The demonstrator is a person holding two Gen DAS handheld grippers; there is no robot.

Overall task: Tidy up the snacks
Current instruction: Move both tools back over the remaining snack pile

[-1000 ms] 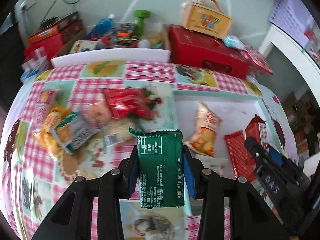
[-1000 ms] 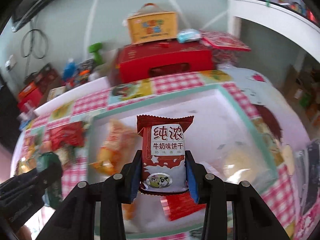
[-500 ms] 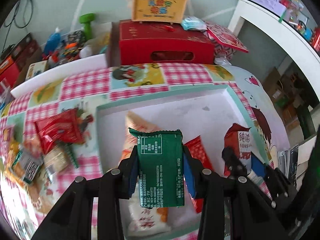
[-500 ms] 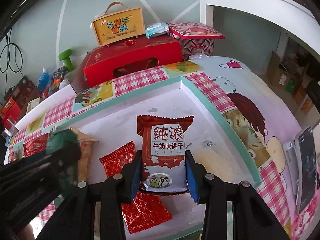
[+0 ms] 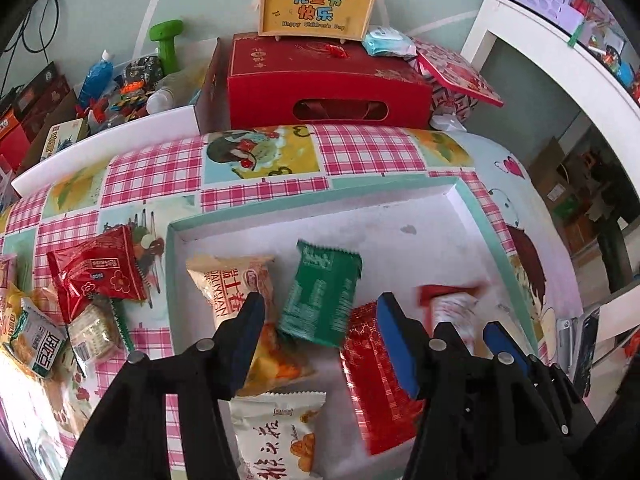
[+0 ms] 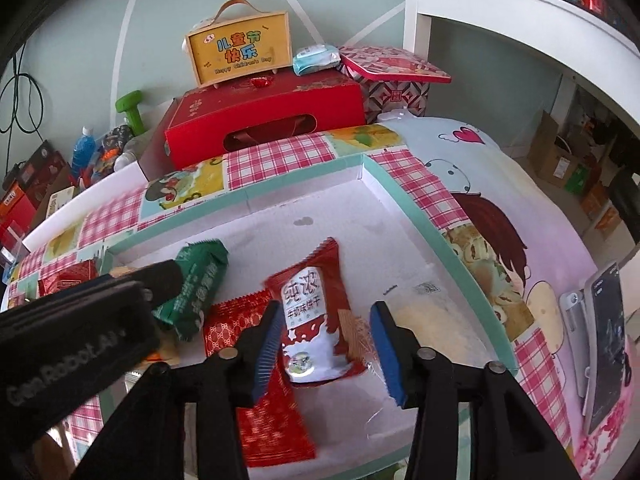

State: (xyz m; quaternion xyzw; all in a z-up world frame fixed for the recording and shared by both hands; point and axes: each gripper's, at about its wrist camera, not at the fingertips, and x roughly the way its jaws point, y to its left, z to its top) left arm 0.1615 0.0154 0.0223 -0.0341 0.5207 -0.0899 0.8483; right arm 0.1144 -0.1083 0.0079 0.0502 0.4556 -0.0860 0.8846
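A white tray [image 5: 400, 248] with a teal rim lies on the checked tablecloth. My left gripper [image 5: 320, 312] is open just above it. A green packet [image 5: 320, 292] lies loose and tilted in the tray between the spread fingers. My right gripper [image 6: 325, 316] is open too. A red-and-white biscuit packet [image 6: 312, 320] rests on the tray floor [image 6: 320, 216] between its blue pads. It overlaps a red patterned packet [image 6: 256, 420]. The left gripper's body [image 6: 80, 320] covers the left of the right wrist view, beside the green packet [image 6: 196, 288].
The tray also holds a beige packet [image 5: 236, 284], a white packet [image 5: 280, 436] and a pale bag [image 6: 432, 316]. Several loose snacks, among them a red packet [image 5: 96, 276], lie left of the tray. A red gift box [image 5: 328, 84] stands behind; a phone [image 6: 608, 336] lies to the right.
Both grippers have opened over the tray. The green packet left the left gripper and the red-and-white packet left the right one; both now lie in the tray.
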